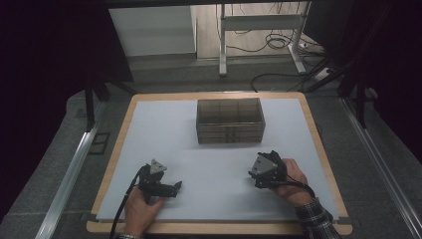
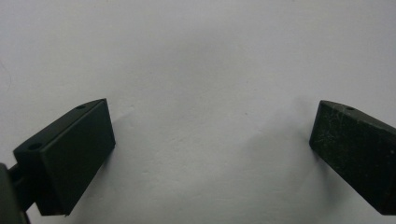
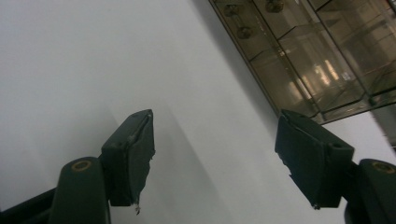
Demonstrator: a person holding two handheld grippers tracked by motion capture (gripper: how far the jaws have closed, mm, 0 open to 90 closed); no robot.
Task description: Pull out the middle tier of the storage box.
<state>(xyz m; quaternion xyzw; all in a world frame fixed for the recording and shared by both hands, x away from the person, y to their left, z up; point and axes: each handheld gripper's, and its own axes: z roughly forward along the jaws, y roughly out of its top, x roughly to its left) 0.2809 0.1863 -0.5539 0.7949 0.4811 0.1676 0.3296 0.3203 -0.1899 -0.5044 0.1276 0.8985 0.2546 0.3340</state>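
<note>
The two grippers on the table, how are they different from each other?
The left gripper sits near the front edge of the white sheet, far from the clear box; the right gripper is closer to that box. In the left gripper view the jaws look at bare white sheet; in the right gripper view the box shows beyond them. The left jaws stand wider apart than the right ones. Both are black, open and hold nothing.

Drawer box (image 1: 229,121) on mat (image 1: 209,164) at rear centre, left gripper (image 1: 175,188) and right gripper (image 1: 253,175) before it.
</note>
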